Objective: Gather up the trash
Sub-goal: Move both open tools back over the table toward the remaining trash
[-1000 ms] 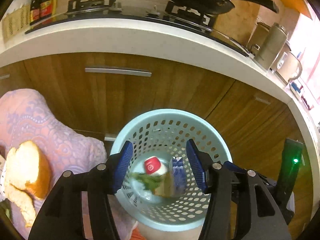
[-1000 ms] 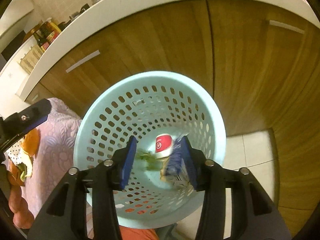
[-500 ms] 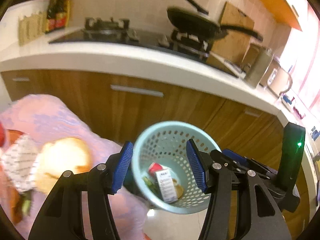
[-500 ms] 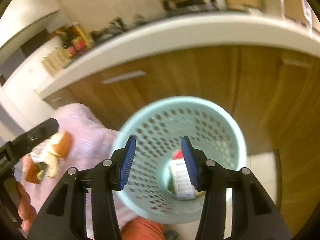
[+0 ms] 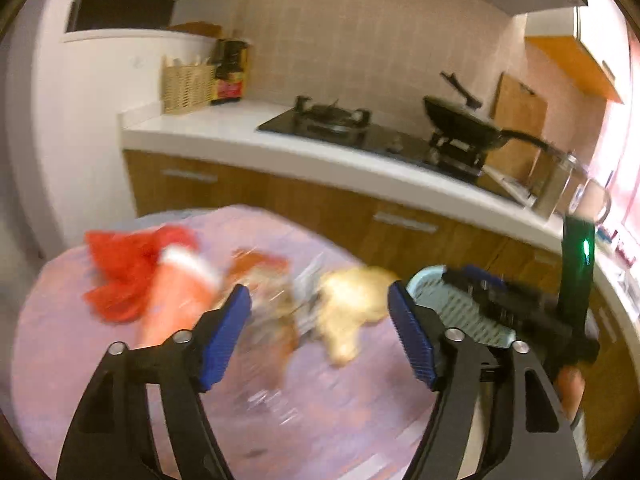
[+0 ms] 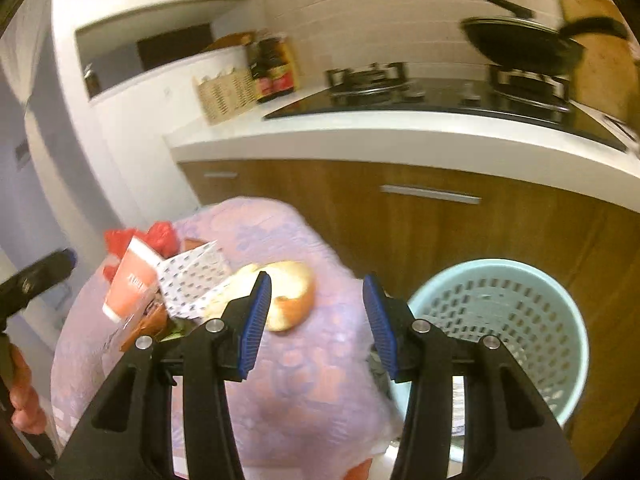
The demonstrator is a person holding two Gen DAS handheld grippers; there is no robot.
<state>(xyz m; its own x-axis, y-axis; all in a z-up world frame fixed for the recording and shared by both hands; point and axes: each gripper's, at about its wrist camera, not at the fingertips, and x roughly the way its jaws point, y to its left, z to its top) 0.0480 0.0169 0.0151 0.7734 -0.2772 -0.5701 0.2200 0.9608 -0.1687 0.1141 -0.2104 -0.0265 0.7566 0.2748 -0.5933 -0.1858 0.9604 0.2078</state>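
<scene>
A round table with a purple flowered cloth (image 6: pixel 296 384) holds trash: a piece of bread (image 6: pixel 292 296), a patterned white wrapper (image 6: pixel 192 280), an orange tube (image 6: pixel 130 284) and a red bag (image 6: pixel 160 234). The same heap shows blurred in the left wrist view, with the bread (image 5: pixel 352 300), tube (image 5: pixel 176 292) and red bag (image 5: pixel 128 268). A light blue perforated bin (image 6: pixel 508 328) stands on the floor right of the table. My left gripper (image 5: pixel 318 336) is open and empty above the heap. My right gripper (image 6: pixel 316 320) is open and empty over the table edge, just right of the bread.
A white counter (image 6: pixel 400 136) on wooden cabinets (image 6: pixel 440 224) runs behind, with a gas hob (image 6: pixel 384 84), a black pan (image 6: pixel 520 46), sauce bottles (image 6: pixel 274 68) and a wicker basket (image 6: pixel 224 94). A kettle (image 5: pixel 560 184) stands at the counter's right end.
Both grippers have swung up and left, away from over the bin to above the table's trash heap. Both stay open and empty.
</scene>
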